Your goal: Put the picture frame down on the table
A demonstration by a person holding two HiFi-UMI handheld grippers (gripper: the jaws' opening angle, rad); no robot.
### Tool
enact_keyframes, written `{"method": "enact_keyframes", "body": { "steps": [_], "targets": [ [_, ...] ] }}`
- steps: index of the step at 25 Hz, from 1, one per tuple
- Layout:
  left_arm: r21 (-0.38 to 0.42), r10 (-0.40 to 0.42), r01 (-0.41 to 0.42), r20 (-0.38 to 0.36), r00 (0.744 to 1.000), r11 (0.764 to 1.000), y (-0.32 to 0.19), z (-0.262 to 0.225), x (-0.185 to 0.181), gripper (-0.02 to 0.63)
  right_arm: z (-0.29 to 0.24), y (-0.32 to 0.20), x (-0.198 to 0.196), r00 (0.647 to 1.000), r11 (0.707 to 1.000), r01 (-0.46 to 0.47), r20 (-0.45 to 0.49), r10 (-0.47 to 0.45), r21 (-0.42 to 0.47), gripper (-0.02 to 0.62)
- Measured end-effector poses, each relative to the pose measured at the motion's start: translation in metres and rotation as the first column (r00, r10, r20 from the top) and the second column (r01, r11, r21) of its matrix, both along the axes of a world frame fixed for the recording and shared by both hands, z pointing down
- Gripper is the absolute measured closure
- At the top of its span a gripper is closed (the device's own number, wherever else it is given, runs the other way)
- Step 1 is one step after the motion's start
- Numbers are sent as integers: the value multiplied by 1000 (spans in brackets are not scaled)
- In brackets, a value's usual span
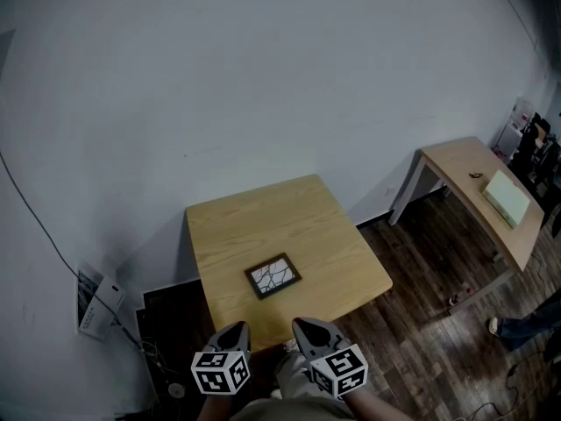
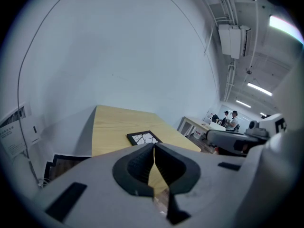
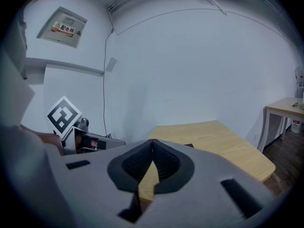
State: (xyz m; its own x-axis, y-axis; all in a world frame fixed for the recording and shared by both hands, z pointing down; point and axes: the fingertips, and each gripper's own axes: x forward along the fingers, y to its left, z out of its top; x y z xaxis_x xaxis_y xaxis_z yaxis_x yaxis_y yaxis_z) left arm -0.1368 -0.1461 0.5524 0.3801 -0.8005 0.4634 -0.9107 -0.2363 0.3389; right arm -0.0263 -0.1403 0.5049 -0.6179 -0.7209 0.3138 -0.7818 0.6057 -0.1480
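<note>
A small black picture frame point(image 1: 273, 275) lies flat on the light wooden table point(image 1: 333, 235), near its front edge. In the left gripper view the frame point(image 2: 143, 137) lies just beyond the jaws. My left gripper point(image 1: 233, 335) is shut and empty, held off the table's near edge, short of the frame. My right gripper point(image 1: 308, 330) is beside it, also shut and empty. In the right gripper view only a dark corner of the frame point(image 3: 188, 146) peeks over the jaws.
A white wall rises behind the table. A second wooden desk point(image 1: 478, 182) stands at the right with a pale flat item on it. A white box point(image 1: 95, 301) and cables sit on the dark floor at the left. A person's foot point(image 1: 496, 326) shows at the far right.
</note>
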Motion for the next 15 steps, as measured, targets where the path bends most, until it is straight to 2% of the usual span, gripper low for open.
{"method": "enact_keyframes", "body": {
  "steps": [8,15],
  "targets": [
    [-1,-6,6,-21,1000,1000,-2,-1,0,598,0,-2,-1,1000,1000,9,8,-9,17,595],
    [-3,-9,9,-26,1000,1000,-4,-1,-3,598,1,-1,-6,1000,1000,24,6,-24,-4,595]
  ]
}}
